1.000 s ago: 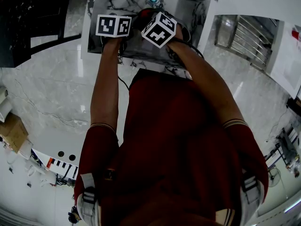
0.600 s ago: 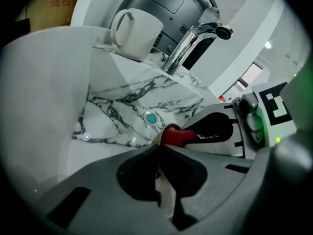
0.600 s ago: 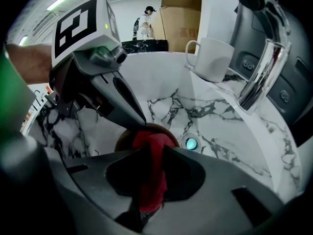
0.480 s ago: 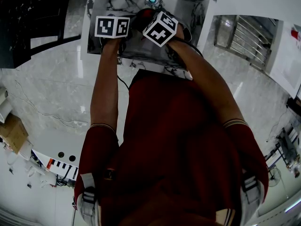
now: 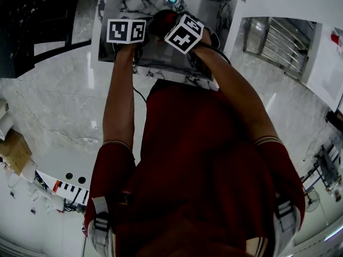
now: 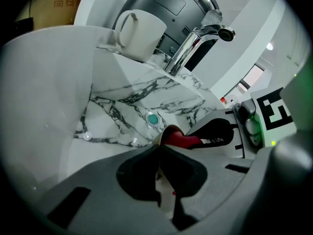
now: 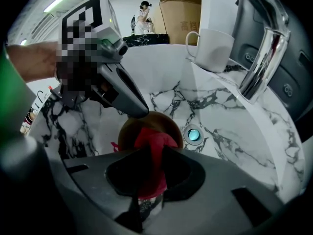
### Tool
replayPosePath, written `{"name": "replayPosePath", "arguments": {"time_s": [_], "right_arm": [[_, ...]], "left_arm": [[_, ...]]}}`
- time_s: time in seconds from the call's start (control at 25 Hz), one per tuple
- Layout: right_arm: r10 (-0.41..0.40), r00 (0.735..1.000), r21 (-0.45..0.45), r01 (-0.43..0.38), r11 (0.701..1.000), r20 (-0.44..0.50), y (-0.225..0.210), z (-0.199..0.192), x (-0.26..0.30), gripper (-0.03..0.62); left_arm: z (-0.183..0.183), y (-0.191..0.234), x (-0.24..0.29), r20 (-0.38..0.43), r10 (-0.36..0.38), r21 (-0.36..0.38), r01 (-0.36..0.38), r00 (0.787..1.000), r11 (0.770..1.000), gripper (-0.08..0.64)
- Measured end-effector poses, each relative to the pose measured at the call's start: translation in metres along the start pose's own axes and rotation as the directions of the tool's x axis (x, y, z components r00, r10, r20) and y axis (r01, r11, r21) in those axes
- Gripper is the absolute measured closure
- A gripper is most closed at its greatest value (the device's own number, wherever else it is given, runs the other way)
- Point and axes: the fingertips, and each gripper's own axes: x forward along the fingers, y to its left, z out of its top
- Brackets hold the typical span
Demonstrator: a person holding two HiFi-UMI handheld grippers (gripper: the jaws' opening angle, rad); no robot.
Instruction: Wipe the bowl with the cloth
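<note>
A brown bowl [image 7: 166, 126] is held over the marble sink, close to the drain [image 7: 194, 134]. My left gripper [image 6: 159, 150] is shut on the bowl's rim; in the right gripper view its fingertips [image 7: 136, 110] meet the rim from the upper left. A red cloth [image 7: 151, 146] is bunched between the jaws of my right gripper [image 7: 150, 155], which is shut on it and presses it into the bowl. The left gripper view shows the cloth [image 6: 180, 139] just beyond its jaws. From the head view only the marker cubes of the left gripper [image 5: 126, 30] and right gripper [image 5: 184, 33] show.
A white mug [image 7: 212, 48] stands on the sink's back ledge beside a chrome faucet [image 7: 259, 67]. The marble sink wall [image 6: 122, 116] surrounds both grippers. A cardboard box [image 7: 180, 6] sits behind the mug. A person stands far off in the background.
Both marker cubes have shifted slightly farther out over the sink; the grips on bowl and cloth are unchanged.
</note>
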Motion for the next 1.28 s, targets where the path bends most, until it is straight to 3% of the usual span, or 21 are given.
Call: {"name": "replayPosePath", "arguments": {"time_s": [0.8, 1.28], "right_arm": [[0.122, 0.991, -0.048, -0.124, 0.991, -0.050, 0.029, -0.001, 0.006, 0.528], [0.065, 0.998, -0.036, -0.064, 0.997, 0.021, 0.021, 0.015, 0.013, 0.528]], "left_arm": [[-0.001, -0.002, 0.004, 0.003, -0.001, -0.019, 0.001, 1.000, 1.000, 0.548], [-0.001, -0.006, 0.004, -0.014, -0.025, -0.012, 0.025, 1.000, 1.000, 0.548]]}}
